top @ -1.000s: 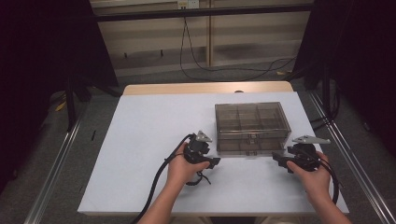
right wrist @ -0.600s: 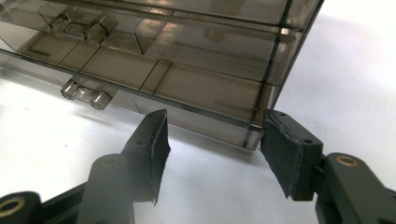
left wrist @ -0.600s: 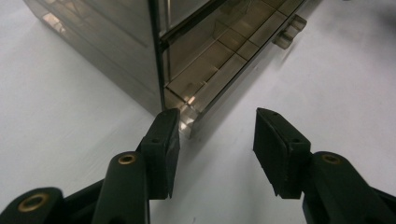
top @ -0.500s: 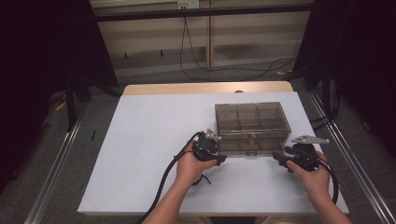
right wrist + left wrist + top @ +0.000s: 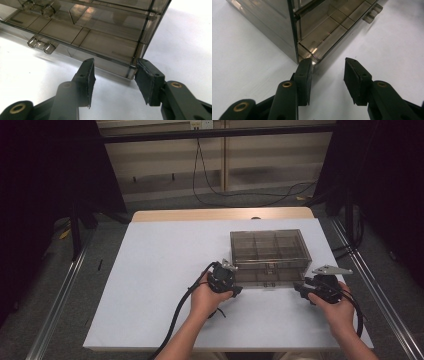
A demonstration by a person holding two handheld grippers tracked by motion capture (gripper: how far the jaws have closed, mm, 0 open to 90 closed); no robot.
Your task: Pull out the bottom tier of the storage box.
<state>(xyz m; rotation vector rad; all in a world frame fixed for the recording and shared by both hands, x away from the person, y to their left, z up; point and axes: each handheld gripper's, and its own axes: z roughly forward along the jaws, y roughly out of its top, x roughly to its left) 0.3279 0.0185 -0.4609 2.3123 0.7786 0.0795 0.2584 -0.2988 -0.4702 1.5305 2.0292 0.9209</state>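
Observation:
A smoky clear plastic organiser box (image 5: pixel 268 255) with inner dividers sits on the white table (image 5: pixel 160 270), right of centre. My left gripper (image 5: pixel 231 281) is at the box's near left corner (image 5: pixel 298 53), open, with the corner just ahead of its left pad. My right gripper (image 5: pixel 302 290) is at the near right corner (image 5: pixel 135 67), open, and that corner lies between its two pads (image 5: pixel 88 75). A small clear latch (image 5: pixel 41 45) juts from the box's front face. Nothing is gripped.
The table's near edge runs just below both hands. A black cable (image 5: pixel 175 320) trails from the left gripper over the front edge. Metal rails (image 5: pixel 55 310) flank the table. Cables hang by the back wall.
My left gripper has moved right, from open table up to the box's near left corner. The right gripper has barely moved.

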